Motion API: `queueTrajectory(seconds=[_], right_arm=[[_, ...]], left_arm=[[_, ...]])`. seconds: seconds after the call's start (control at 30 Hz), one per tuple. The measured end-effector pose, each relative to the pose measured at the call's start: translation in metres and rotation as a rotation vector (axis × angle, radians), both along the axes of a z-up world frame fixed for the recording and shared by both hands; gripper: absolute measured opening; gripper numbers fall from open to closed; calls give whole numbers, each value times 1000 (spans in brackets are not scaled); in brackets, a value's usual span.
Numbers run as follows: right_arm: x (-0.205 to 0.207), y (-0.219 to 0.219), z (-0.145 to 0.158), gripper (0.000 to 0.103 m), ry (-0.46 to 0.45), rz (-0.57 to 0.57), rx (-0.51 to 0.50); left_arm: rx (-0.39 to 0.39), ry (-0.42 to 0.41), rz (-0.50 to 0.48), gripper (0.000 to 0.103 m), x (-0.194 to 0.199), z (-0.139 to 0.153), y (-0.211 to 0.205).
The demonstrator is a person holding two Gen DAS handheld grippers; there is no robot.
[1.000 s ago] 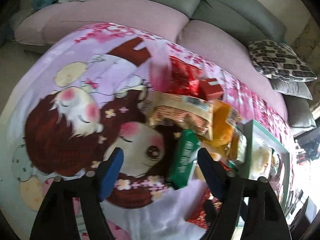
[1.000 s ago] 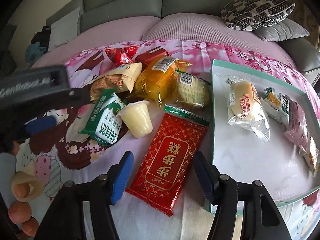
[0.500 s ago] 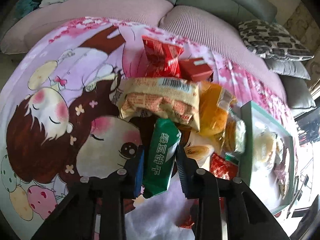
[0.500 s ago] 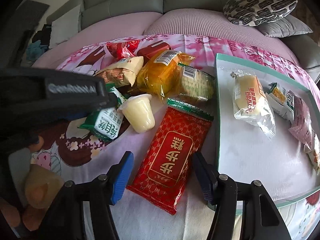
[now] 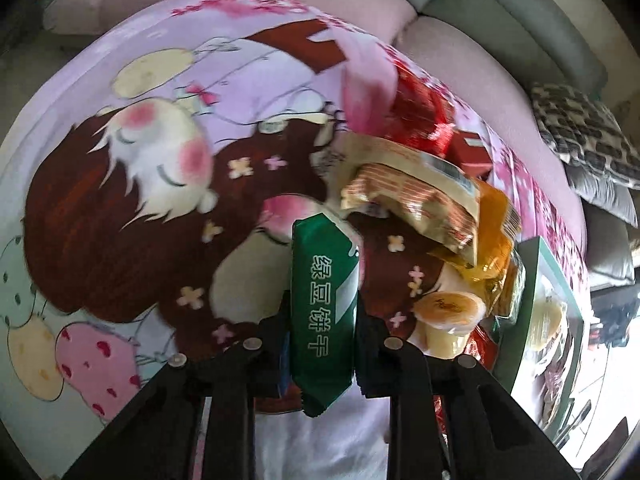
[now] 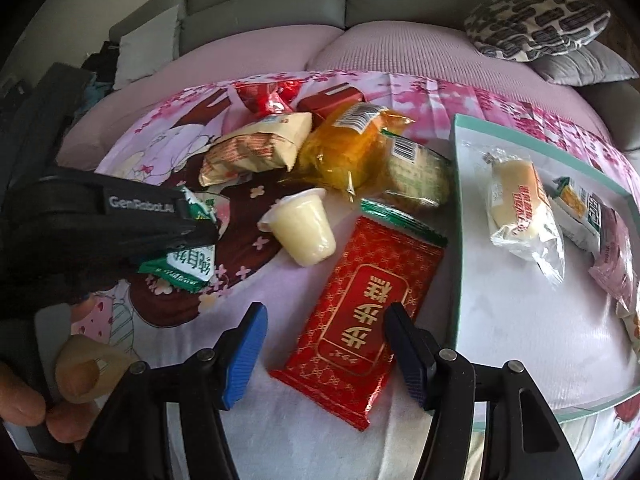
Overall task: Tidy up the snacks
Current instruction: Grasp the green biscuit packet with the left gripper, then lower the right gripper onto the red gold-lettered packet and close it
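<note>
One green packet (image 5: 324,312) in left hand-held gripper (image 5: 322,344).

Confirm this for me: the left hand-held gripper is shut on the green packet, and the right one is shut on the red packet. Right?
Half right. The left hand-held gripper is shut on the green packet, but the right hand-held gripper is open, its fingers either side of the red packet without gripping it, as the right wrist view shows.

In the right wrist view, a flat packet (image 6: 362,316) lies near, with a tray (image 6: 460,240) to its right holding a bun (image 6: 520,204); a pudding cup (image 6: 302,228) sits left of the packet, and a pile of snack bags (image 6: 312,148) lies farther back
</note>
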State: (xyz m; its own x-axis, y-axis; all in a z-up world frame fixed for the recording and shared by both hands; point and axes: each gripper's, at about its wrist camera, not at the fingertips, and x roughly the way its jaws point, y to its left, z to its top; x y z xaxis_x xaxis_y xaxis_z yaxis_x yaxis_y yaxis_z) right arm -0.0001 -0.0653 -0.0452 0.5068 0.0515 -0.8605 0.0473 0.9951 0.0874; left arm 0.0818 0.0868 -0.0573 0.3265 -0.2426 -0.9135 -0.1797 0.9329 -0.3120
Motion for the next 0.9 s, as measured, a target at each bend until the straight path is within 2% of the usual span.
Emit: queueTrajectory(seconds=[0.13,0.4,0.73,0.9], right_arm=[[-2,-7,0,64,8,-51,-25],[-8,-4,-7,61,72,-80,-40],[4,-7,-11,63,58,-81,-8],[12,-3,-14,63,59,-80,-44]], left_arm=[[-15,3,20,25,-3,1,5],[-37,14,22,25,-4,1,7],[-68,23,38,25,1,1,13],[-66,27,39,25,1,-3,10]])
